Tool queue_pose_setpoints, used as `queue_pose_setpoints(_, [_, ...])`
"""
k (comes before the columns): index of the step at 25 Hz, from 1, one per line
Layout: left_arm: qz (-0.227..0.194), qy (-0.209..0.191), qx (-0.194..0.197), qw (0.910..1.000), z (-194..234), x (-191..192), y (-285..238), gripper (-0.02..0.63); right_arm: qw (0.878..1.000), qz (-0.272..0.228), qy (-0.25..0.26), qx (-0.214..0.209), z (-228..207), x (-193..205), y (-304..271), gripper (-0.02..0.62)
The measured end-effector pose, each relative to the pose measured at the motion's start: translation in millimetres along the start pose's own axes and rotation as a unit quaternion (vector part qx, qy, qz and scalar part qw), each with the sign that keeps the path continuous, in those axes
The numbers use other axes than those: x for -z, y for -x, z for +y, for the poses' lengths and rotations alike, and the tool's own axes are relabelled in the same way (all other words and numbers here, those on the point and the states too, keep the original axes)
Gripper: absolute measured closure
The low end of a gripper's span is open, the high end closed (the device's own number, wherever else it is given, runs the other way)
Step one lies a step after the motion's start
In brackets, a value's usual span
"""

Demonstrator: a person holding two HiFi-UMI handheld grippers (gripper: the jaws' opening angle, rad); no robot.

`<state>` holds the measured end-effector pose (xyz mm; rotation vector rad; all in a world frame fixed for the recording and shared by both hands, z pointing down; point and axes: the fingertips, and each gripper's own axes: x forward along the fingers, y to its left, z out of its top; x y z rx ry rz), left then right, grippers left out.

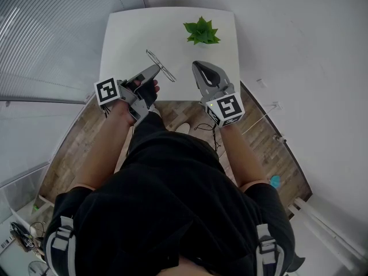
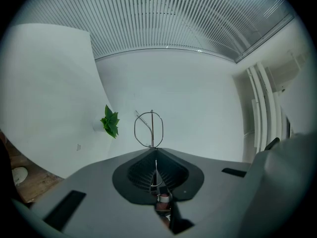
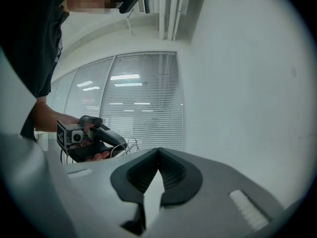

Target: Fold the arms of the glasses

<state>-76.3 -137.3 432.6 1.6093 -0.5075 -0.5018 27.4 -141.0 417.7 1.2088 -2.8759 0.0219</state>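
Thin wire-framed glasses (image 1: 163, 68) hang above the near edge of the white table (image 1: 126, 33), held by my left gripper (image 1: 156, 69), which is shut on them. In the left gripper view one round lens rim (image 2: 148, 129) stands upright just past the closed jaws, and a thin wire runs down between them. My right gripper (image 1: 196, 65) hovers a short way to the right of the glasses, shut with nothing in it. The right gripper view shows its jaws (image 3: 158, 150) pressed together, with the left gripper (image 3: 91, 135) and a bit of the glasses (image 3: 130, 145) beyond.
A small green plant (image 1: 201, 32) stands at the far right of the table and also shows in the left gripper view (image 2: 110, 121). Wooden floor (image 1: 172, 111) lies below the table's near edge. Window blinds (image 3: 143, 103) fill the wall behind.
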Motion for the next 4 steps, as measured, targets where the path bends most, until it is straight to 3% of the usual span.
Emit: queue_pose_setpoints(4, [0.0, -0.001, 0.0, 1.0, 1.2, 2.8, -0.3, 0.594, 1.0, -0.001, -0.002, -0.001, 0.8, -0.1, 2.2, 0.584])
